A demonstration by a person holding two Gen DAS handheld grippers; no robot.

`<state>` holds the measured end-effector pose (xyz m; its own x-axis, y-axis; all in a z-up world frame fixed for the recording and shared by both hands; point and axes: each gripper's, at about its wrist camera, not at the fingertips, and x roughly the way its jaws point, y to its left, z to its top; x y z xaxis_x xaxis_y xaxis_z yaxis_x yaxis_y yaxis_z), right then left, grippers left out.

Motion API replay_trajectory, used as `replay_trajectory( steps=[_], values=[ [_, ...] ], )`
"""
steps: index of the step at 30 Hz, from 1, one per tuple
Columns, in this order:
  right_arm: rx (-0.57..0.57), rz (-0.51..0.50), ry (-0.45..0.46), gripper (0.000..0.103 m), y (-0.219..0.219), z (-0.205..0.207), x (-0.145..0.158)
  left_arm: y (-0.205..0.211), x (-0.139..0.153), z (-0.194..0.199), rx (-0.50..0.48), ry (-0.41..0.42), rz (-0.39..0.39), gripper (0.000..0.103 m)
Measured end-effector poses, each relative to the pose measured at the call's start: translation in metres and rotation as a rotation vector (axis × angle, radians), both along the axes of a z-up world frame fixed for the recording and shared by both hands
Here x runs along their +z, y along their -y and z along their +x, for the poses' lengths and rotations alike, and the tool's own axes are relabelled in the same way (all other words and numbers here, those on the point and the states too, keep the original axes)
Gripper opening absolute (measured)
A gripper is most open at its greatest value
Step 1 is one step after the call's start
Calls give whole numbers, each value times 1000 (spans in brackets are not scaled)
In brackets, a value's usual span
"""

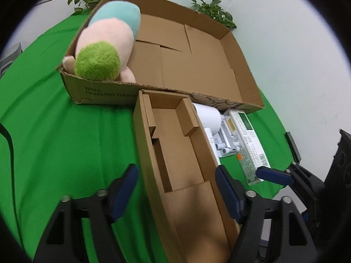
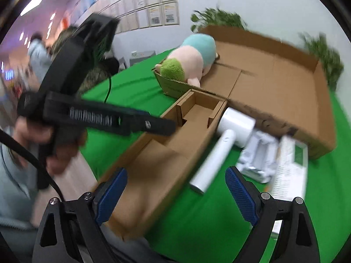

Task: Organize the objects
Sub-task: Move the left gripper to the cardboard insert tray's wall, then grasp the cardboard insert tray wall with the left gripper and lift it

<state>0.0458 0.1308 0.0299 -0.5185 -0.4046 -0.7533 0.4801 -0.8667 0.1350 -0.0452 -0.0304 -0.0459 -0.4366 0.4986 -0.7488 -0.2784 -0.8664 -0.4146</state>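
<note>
Covering table: green cloth (image 1: 65,135) | white wall (image 1: 285,43) | possibly posters (image 2: 153,11)

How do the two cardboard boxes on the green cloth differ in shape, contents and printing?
The large cardboard box is wide and shallow; the narrow cardboard box is long and slim. The large one holds a plush toy at one end; the narrow one holds nothing, only folded cardboard dividers. The large one bears printed lettering on its front wall; no print shows on the narrow one. Both are brown, open-topped, and meet at the large box's front wall.
</note>
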Motion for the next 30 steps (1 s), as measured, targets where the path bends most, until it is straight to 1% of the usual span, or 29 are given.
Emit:
replay_trajectory(
  steps=[1,2,3,4,6,7,8,9,12,14,15,16,17,19,20,26,30],
  values=[
    [-32,-8,11,87,0,-7,-4,-1,-3,-2,-3,9,-4,55],
    [-52,-11,16,82,-1,-12,-8,-2,-6,-3,0,9,-15,51],
    [-80,-8,26,80,-2,-18,-12,-3,-8,-4,5,6,-30,46],
    [-98,-3,34,76,-2,-22,-16,-3,-9,-4,11,1,-45,43],
    [-141,10,52,69,-4,-29,-22,0,-11,-4,29,-5,-54,32],
    [-173,22,66,62,-6,-35,-26,1,-12,-4,36,-5,-55,28],
    [-186,27,72,55,-7,-35,-27,3,-14,-4,45,-7,-62,21],
    [-199,23,83,54,-7,-39,-29,4,-15,-4,53,-8,-68,18],
    [-202,40,80,44,2,-43,-31,7,-16,0,61,-15,-55,18],
    [-205,69,61,32,12,-43,-31,5,-15,2,57,-17,-62,17],
    [-206,79,54,29,17,-44,-31,5,-14,3,55,-18,-65,17],
    [-205,73,67,23,20,-45,-32,6,-14,5,55,-18,-65,17],
    [-207,61,97,21,23,-48,-35,7,-14,6,57,-14,-61,17],
    [-224,48,131,21,27,-49,-40,9,-14,12,61,-11,-61,17],
    [-224,45,132,21,30,-49,-41,9,-14,14,68,-11,-69,17],
    [-198,43,124,21,51,-40,-43,23,-13,35,135,-5,-83,17],
    [-196,54,105,20,58,-36,-44,25,-12,40,159,-7,-80,16]
  ],
)
